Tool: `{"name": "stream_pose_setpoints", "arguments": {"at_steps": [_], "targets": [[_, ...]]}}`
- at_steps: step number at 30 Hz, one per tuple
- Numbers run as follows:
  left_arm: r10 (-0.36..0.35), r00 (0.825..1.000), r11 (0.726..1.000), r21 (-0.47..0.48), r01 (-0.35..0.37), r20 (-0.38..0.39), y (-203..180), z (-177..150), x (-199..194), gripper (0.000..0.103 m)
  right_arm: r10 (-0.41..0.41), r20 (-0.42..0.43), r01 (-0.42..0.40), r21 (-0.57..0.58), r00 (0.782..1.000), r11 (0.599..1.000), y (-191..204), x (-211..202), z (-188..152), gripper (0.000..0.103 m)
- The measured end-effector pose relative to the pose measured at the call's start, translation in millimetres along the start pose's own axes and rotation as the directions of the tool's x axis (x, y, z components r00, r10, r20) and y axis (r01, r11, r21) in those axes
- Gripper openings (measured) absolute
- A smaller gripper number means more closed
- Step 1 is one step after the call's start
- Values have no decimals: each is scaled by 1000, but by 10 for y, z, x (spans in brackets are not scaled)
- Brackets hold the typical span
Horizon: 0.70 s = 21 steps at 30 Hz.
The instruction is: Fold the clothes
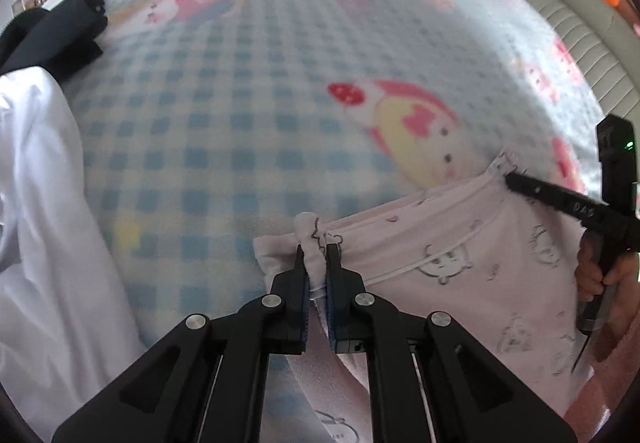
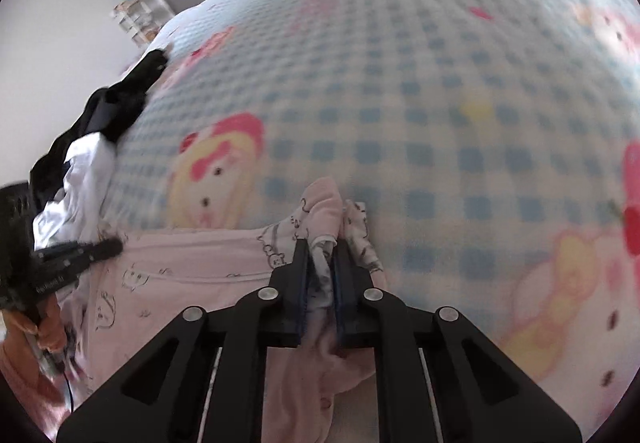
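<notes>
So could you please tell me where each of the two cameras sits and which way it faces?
Left wrist: on the left gripper, looking down along its jaws at the pink garment on the checked blanket; the right gripper and hand show.
Right wrist: on the right gripper, same downward look; left gripper shows.
Shared: garment, blanket, white cloth, dark clothes.
</notes>
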State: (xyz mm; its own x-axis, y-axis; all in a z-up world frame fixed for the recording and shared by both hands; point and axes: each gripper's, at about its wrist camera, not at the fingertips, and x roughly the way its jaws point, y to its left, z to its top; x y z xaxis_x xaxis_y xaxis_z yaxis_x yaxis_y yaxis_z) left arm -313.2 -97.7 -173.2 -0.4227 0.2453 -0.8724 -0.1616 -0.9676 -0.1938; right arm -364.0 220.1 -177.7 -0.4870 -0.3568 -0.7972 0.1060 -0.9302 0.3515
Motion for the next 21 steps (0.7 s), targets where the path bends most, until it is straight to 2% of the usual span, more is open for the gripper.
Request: {"name": "stream_pose_setpoints", "arguments": {"at_steps": [3,5,6,7,8,9,10,12,13,14,15,16,17,18,20,21], "targets": [[-16,999,999,-46,18,38,75,-32,-71,12,26,33,-28,71,999,997,-105,-21,-27,9],[-21,998,995,-95,28,64,164,-74,-160,22,30,54,-34,79,998,996,-103,-94,-48,11],[-9,997,992,-127,19,78,214,-99,-216,39,16,57,-21,73,998,997,-94,-139,-49,17],[-4,996,987,-161,18,87,272,-137,-250,49,2,59,-6,67,998,998,-84,-185,-48,29],[1,995,981,-194,18,97,331,-174,-284,54,-22,69,17,67,997,998,-95,-233,-40,36],[-12,995,974,-223,34,100,382,-208,-301,54,-47,80,41,69,996,997,-108,-281,-31,52],[-69,994,966,-243,89,89,415,-234,-277,54,-38,75,33,70,996,997,-137,-297,-15,64],[-169,984,949,-259,178,56,420,-282,-194,54,-4,30,1,75,1000,997,-186,-255,19,69],[-161,986,955,-246,168,46,382,-295,-161,53,5,-1,-5,64,1000,998,-171,-187,23,69],[-132,990,965,-221,138,42,325,-300,-140,36,12,-31,-10,52,999,999,-153,-117,26,67],[-110,993,974,-193,116,44,263,-290,-130,9,18,-61,-16,40,998,999,-135,-48,28,54],[-94,994,981,-168,101,49,200,-275,-131,9,13,-62,-13,5,998,1000,-82,-24,27,28],[-90,994,984,-149,99,65,142,-245,-169,8,11,-58,-12,-12,998,1000,-46,-36,33,20],[-87,993,987,-125,97,83,95,-202,-217,8,27,-36,-27,-1,999,1000,-48,-115,49,14],[-88,990,993,-72,96,110,-18,-54,-275,8,62,10,-62,25,998,998,-60,-285,82,13],[-83,991,995,-51,89,109,-58,18,-260,8,54,33,-55,26,998,998,-85,-385,108,13]]}}
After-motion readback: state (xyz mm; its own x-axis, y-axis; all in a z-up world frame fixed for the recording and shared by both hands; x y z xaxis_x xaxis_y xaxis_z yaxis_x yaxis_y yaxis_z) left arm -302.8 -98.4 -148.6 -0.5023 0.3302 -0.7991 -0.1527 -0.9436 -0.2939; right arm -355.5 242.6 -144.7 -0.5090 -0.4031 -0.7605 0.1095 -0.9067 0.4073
